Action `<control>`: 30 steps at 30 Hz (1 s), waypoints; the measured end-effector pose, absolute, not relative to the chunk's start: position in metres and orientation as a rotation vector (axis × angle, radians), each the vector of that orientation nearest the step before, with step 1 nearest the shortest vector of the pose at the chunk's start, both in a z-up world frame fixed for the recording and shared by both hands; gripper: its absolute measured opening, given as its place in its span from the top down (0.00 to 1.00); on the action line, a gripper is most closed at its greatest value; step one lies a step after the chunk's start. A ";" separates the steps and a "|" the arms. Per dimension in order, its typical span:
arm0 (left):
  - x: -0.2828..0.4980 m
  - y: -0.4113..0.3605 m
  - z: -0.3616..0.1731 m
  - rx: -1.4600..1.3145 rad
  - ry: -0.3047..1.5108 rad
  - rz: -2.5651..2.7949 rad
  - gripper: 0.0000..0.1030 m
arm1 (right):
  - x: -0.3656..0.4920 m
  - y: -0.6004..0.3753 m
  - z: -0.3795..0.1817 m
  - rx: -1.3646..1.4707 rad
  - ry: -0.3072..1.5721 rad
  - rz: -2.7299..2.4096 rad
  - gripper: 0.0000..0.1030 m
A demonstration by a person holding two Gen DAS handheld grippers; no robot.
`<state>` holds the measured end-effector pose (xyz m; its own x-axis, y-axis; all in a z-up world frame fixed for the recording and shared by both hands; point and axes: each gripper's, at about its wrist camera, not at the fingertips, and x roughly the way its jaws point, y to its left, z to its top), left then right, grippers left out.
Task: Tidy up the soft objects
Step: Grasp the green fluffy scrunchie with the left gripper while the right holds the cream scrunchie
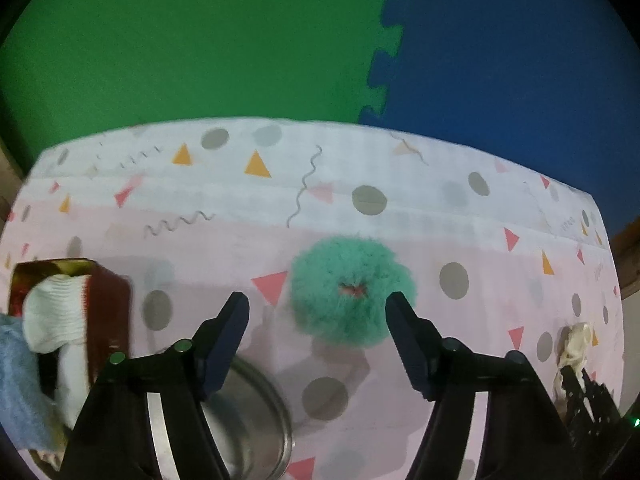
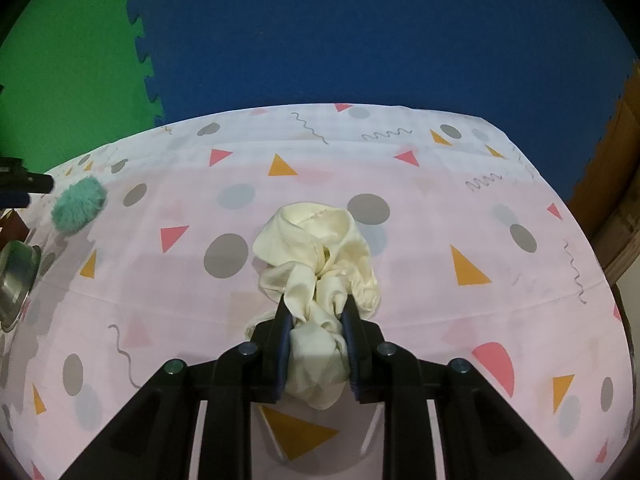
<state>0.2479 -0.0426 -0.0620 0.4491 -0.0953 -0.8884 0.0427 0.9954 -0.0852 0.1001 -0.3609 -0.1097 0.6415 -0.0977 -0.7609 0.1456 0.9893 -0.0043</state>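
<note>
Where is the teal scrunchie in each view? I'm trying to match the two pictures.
Left wrist: teal scrunchie lies centre, just ahead of the open left gripper.
Right wrist: far left, small, near the edge.
Shared landmark: the steel bowl.

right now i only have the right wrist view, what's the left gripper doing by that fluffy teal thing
Observer: The left gripper is open, its fingers either side of the fluffy teal scrunchie, not pressing it.
Operator: anything near it i can't see
Observer: Yes, a dark red box with a white ribbed cloth draped over its rim, at that view's left edge.
Operator: and the bowl
Observer: The steel bowl lies under the left finger, close to the box.
Operator: my cream one still gripped
Observer: The right gripper shows at the left view's right edge, cream satin scrunchie at its tip.
</note>
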 end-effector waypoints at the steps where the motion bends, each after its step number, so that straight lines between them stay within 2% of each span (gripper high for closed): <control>1: 0.251 -0.043 -0.065 -0.060 1.114 -0.082 0.36 | 0.100 -0.361 -0.110 0.063 0.863 -0.137 0.77; 7: 0.269 -0.040 -0.084 -0.112 1.183 -0.052 0.43 | 0.101 -0.362 -0.110 0.072 0.863 -0.128 0.76; 11: 0.275 -0.044 -0.094 -0.090 1.206 -0.049 0.44 | 0.101 -0.362 -0.110 0.073 0.864 -0.124 0.76; 12: 0.275 -0.045 -0.097 -0.088 1.205 -0.050 0.49 | 0.101 -0.362 -0.110 0.074 0.864 -0.124 0.76; 13: 0.275 -0.046 -0.099 -0.088 1.209 -0.056 0.63 | 0.101 -0.363 -0.110 0.076 0.863 -0.123 0.76; 15: 0.274 -0.048 -0.101 -0.084 1.217 -0.062 0.73 | 0.101 -0.363 -0.110 0.078 0.863 -0.121 0.76; 16: 0.272 -0.048 -0.100 -0.078 1.206 -0.062 0.82 | 0.101 -0.363 -0.110 0.077 0.864 -0.120 0.76; 17: 0.271 -0.050 -0.099 -0.078 1.203 -0.073 0.85 | 0.101 -0.363 -0.110 0.077 0.863 -0.121 0.76; 22: 0.258 -0.053 -0.088 -0.062 1.166 -0.092 0.89 | 0.101 -0.362 -0.111 0.076 0.864 -0.122 0.76; 30: 0.228 -0.050 -0.054 -0.023 1.086 -0.100 0.89 | 0.101 -0.362 -0.110 0.074 0.864 -0.123 0.76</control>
